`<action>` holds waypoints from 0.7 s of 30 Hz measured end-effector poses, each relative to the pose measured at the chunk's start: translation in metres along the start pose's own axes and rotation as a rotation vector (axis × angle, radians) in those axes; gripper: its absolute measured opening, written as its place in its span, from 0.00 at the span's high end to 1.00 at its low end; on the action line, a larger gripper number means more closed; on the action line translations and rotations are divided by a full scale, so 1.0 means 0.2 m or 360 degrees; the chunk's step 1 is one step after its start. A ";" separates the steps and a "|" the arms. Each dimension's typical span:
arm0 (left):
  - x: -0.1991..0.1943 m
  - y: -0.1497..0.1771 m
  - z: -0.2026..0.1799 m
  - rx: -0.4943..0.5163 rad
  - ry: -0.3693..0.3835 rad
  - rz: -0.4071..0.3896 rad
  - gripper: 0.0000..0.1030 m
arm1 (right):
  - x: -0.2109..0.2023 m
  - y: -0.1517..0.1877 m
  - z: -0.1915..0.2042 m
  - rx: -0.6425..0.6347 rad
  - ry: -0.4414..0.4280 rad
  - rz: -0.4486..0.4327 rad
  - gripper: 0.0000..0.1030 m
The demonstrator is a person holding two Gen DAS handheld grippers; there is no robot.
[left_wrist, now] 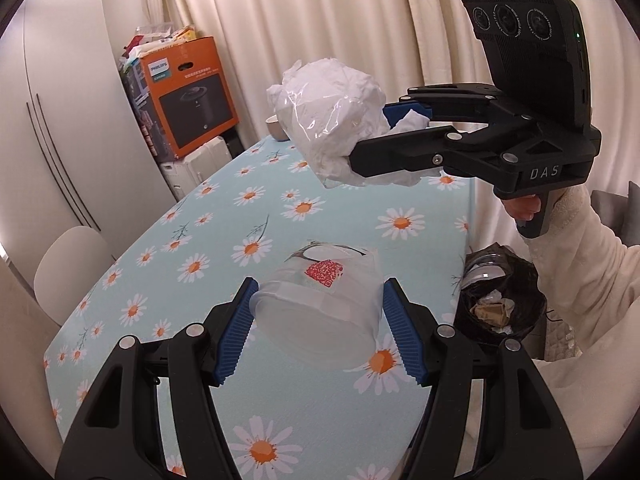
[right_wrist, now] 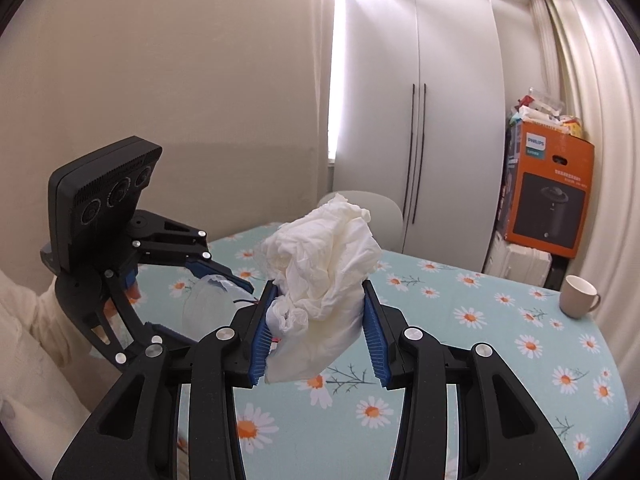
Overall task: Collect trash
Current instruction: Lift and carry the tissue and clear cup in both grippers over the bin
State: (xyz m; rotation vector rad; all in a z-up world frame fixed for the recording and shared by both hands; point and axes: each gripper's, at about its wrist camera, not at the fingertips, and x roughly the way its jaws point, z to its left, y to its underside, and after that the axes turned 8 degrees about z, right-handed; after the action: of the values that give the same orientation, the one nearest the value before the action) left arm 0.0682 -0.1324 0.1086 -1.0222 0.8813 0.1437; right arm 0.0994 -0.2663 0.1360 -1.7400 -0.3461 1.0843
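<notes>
Cream pleated curtains (left_wrist: 320,20) are hanging at the top of the frame; a tall white wardrobe (right_wrist: 420,120) is standing beside a daisy-printed blue table (right_wrist: 500,320).

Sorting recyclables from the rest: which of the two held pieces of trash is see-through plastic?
The cup in the left gripper: clear, rigid, with a red QR sticker. The right gripper holds a crumpled white wad.

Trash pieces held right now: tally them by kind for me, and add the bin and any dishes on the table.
Clear plastic cup, between the left gripper fingers: 1
White crumpled wad, in the right gripper: 1
Black-lined trash bin beside the table: 1
Cream mug on the table: 1
Total: 4
</notes>
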 end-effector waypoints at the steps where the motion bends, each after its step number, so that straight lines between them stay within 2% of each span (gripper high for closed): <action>1: 0.01 -0.01 -0.03 0.0024 0.0033 -0.0010 0.38 | -0.06 0.03 0.00 0.0016 0.0027 0.0003 0.62; 11: 0.15 -0.13 -0.36 0.0286 0.0324 -0.0037 0.37 | -0.54 0.38 -0.02 0.0181 0.0381 0.0118 0.62; 16: 0.26 -0.18 -0.56 0.0412 0.0450 0.0004 0.37 | -0.74 0.61 -0.02 0.0297 0.0574 0.0264 0.62; 21: 0.41 -0.18 -0.80 0.0544 0.0534 0.0071 0.37 | -0.85 0.85 -0.07 0.0479 0.0721 0.0456 0.62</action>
State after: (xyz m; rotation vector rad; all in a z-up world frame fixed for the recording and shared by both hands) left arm 0.0487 -0.3010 0.0421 -0.7150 1.1874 -0.1429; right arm -0.0263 -0.4637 0.0761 -1.7295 0.3408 0.8498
